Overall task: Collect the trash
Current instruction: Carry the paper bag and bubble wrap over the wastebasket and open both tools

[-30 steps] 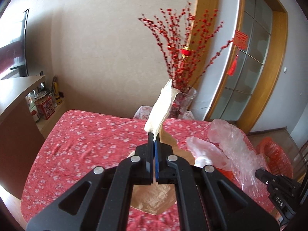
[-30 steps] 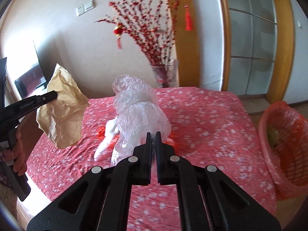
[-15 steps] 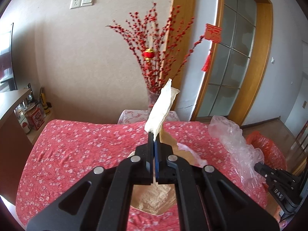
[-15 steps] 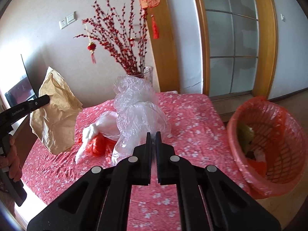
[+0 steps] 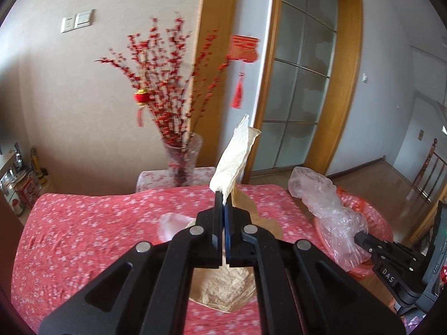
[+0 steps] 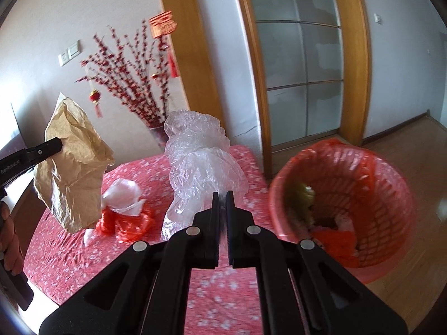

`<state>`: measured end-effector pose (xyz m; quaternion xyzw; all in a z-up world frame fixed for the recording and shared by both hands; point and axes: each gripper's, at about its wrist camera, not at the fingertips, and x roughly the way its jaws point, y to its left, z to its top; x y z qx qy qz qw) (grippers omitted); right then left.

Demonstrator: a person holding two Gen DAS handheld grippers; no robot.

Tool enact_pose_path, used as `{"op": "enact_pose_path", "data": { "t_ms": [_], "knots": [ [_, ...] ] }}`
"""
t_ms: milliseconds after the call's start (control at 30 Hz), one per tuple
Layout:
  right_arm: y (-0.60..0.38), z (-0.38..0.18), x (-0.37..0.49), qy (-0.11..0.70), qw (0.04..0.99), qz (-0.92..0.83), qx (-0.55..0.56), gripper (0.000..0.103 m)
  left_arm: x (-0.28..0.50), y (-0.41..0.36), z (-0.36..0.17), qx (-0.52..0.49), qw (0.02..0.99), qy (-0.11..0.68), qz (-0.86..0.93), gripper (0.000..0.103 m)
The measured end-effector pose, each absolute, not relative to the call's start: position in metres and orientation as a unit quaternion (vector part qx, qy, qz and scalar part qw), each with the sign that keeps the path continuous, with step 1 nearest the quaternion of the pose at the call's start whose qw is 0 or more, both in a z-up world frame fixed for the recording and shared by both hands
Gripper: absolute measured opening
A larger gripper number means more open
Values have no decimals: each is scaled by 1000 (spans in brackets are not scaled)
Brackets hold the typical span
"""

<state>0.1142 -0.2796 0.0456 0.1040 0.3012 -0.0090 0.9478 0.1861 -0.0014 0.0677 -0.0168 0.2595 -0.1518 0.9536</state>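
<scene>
my left gripper [image 5: 223,198] pinches a brown paper bag [image 6: 73,164] above the red table [image 6: 69,254]; my right gripper [image 6: 222,198] clamps clear plastic wrap [image 6: 199,164], just beside the red basket [image 6: 371,184].

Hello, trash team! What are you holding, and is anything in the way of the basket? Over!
Left gripper shut on brown paper. Right gripper shut on clear plastic. Red basket open, nothing blocking.

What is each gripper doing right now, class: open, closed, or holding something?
Left gripper: closed on the brown paper.
Right gripper: closed on the clear plastic.
</scene>
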Motion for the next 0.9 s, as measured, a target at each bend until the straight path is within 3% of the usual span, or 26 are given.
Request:
{"op": "enact_pose_path", "data": {
  "t_ms": [900],
  "knots": [
    [-411,31,81,291,937,-122,149,5,188,-177,45,-10,914,292,-282,3]
  ]
}}
